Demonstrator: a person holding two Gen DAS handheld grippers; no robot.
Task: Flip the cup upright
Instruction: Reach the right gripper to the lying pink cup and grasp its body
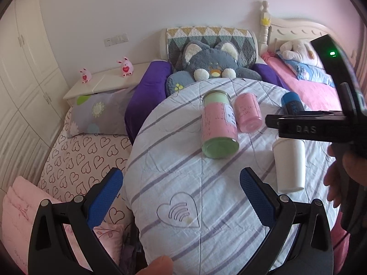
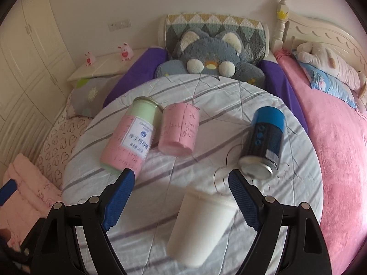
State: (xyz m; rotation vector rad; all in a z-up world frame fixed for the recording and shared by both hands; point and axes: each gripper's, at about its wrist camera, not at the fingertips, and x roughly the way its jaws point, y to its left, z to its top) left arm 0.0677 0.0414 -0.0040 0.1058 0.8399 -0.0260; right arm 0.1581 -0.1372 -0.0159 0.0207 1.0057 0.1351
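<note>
Seemingly little is done yet: the white cup (image 2: 201, 224) lies on its side on the striped quilt (image 2: 296, 160), between the spread, empty jaws of the right hand-held gripper (image 2: 181, 183), ungrasped, while the left hand-held gripper (image 1: 181, 183) hangs open nearby.

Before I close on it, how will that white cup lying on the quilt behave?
The white cup looks thin-walled, so it is probably light and may crush under a hard squeeze. Lying on its tapered side, it could roll in an arc if nudged. The soft quilt may damp that. Right tongs are open.
</note>
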